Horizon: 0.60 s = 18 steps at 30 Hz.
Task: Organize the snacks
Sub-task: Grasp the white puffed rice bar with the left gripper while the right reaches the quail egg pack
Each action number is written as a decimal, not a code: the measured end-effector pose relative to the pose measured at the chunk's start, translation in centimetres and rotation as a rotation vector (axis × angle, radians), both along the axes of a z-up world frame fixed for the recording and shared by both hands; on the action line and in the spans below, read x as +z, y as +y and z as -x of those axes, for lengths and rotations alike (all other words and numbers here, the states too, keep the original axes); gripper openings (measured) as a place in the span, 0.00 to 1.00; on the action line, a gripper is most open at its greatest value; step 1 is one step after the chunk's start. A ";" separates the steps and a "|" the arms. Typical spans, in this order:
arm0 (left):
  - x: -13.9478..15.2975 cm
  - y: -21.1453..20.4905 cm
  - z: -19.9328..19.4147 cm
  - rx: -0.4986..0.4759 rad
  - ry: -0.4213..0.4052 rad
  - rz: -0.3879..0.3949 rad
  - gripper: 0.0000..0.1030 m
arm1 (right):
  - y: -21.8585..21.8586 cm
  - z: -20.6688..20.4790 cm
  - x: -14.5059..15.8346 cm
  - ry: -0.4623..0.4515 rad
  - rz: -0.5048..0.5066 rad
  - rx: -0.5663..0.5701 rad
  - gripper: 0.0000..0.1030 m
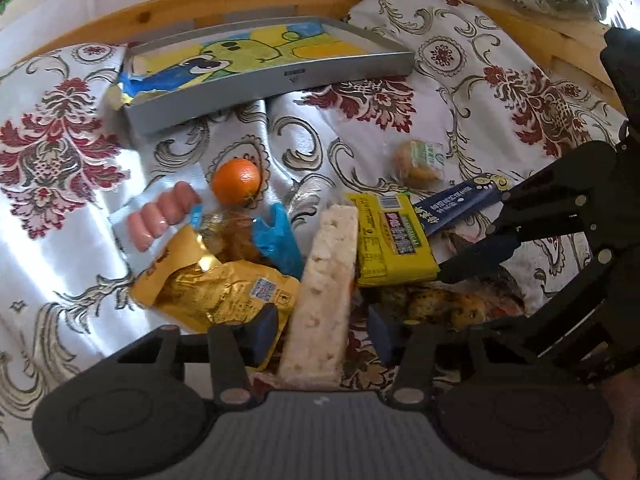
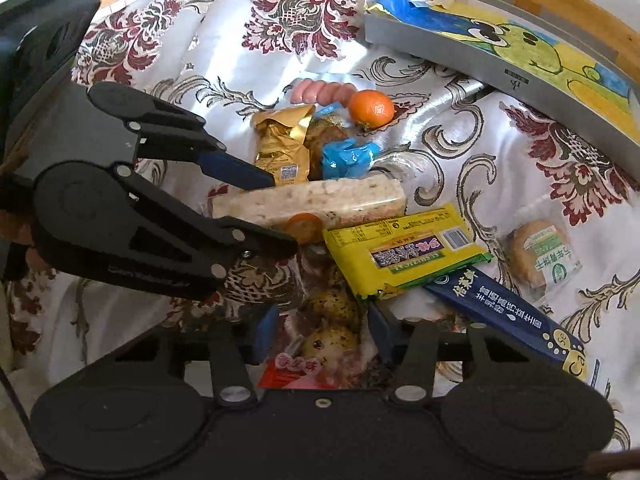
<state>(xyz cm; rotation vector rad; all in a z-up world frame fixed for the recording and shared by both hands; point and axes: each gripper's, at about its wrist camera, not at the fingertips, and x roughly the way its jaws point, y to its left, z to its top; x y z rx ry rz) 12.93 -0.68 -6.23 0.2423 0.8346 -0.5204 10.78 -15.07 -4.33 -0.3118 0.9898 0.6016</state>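
So the snack pile on the flowery cloth [image 1: 60,208]: 1 orange [image 1: 236,181], 1 pack of sausages [image 1: 164,216], 1 gold pouch [image 1: 212,284], 1 blue wrapper [image 1: 280,236], 1 white rice bar [image 1: 326,292], 1 yellow packet [image 1: 394,240], 1 navy stick pack [image 2: 508,316], 1 wrapped bun [image 1: 420,158], and 1 grey tray [image 1: 280,76] sitting well apart behind it all. Only the right wrist view shows the red-labelled bag of speckled eggs [image 2: 320,344] properly. The left tool [image 1: 320,334] is open around the rice bar's near end, not squeezing it; the right tool [image 2: 322,334] hangs open over the egg bag, holding nothing.
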 end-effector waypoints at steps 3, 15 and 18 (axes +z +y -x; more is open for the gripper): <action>-0.3 -0.3 -0.3 0.009 0.015 -0.004 0.35 | 0.2 0.0 -0.3 -0.016 0.024 0.002 0.48; 0.0 0.5 -0.9 0.178 0.100 0.096 0.32 | 0.1 -0.5 -0.9 0.005 0.033 -0.035 0.53; 0.2 0.7 -0.4 0.221 0.128 0.122 0.32 | 0.1 -0.6 -1.2 0.013 0.030 -0.039 0.55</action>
